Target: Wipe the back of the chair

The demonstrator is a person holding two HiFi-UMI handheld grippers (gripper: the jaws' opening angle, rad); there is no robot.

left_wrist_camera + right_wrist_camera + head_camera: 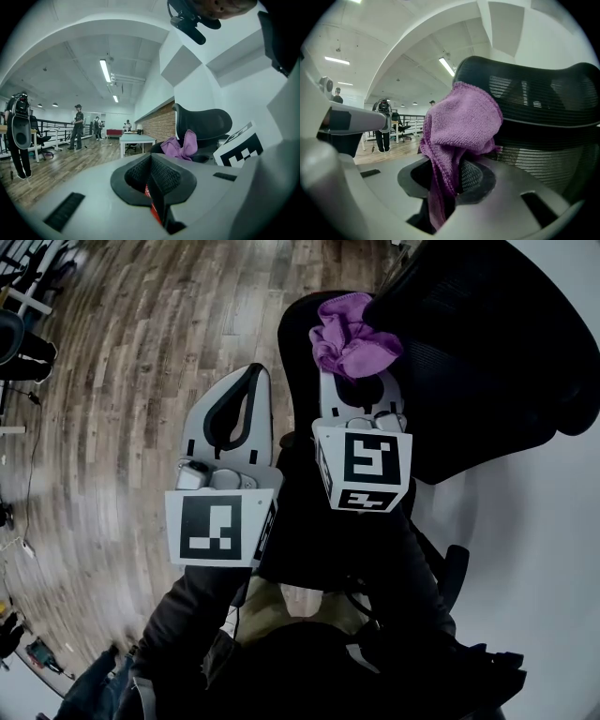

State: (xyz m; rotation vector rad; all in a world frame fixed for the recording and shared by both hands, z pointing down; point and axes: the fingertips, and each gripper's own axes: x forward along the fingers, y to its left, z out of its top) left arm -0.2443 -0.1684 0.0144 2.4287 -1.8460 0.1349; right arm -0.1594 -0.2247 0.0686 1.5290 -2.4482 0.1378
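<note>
Right gripper is clamping a crumpled purple terry cloth just beside the black mesh chair back. Left gripper (jaws together, empty) is hovering w/ open wood-plank floor alongside, per head view only.

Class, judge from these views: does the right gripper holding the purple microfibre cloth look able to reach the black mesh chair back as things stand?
Probably yes. The right gripper, shut on the purple microfibre cloth, faces the black mesh chair back with nothing visible between them.
</note>
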